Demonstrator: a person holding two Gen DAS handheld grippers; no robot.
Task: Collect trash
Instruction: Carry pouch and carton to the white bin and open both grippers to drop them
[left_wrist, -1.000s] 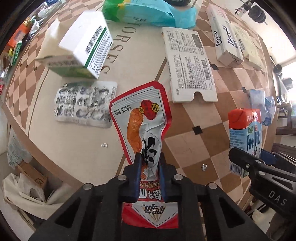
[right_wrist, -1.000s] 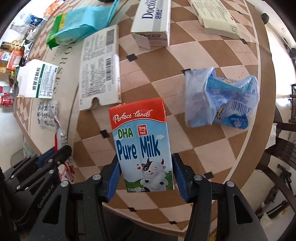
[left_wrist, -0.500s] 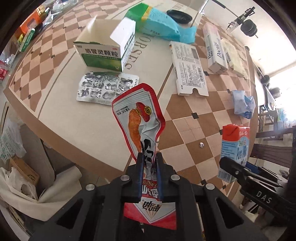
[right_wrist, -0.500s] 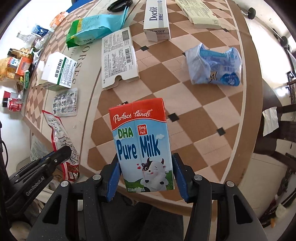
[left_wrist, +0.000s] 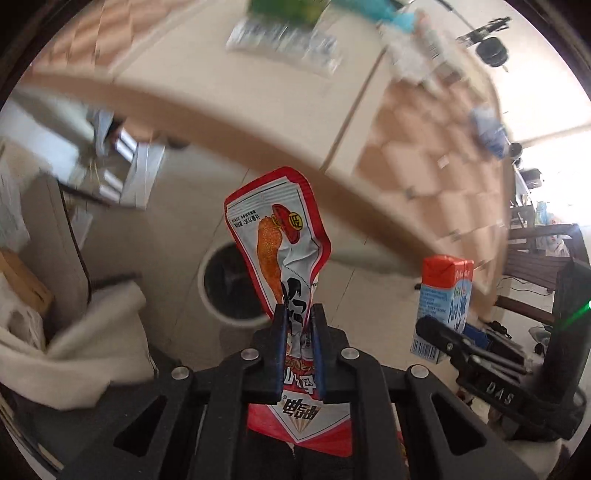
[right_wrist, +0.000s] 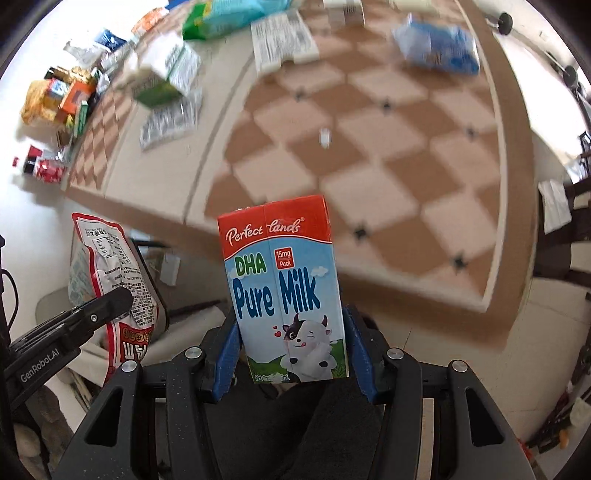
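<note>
Both claws loaded, off the table (right_wrist: 369, 166) edge.
Left gripper (left_wrist: 299, 325) pinching limp snack wrapper (left_wrist: 280, 240) low; right gripper (right_wrist: 291, 347) clamping stiff, light-looking milk carton (right_wrist: 284, 280) sides.

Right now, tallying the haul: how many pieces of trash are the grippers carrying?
2. The red snack wrapper is pinched in the left gripper; the milk carton is clamped in the right gripper.

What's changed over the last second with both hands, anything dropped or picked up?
Both grippers have pulled back off the table, which now sits farther up in both views. The left gripper has swung out over the floor, where a round bin now shows behind the snack wrapper. Nothing released: its jaws stay clamped on the wrapper, the right gripper on the milk carton.
</note>
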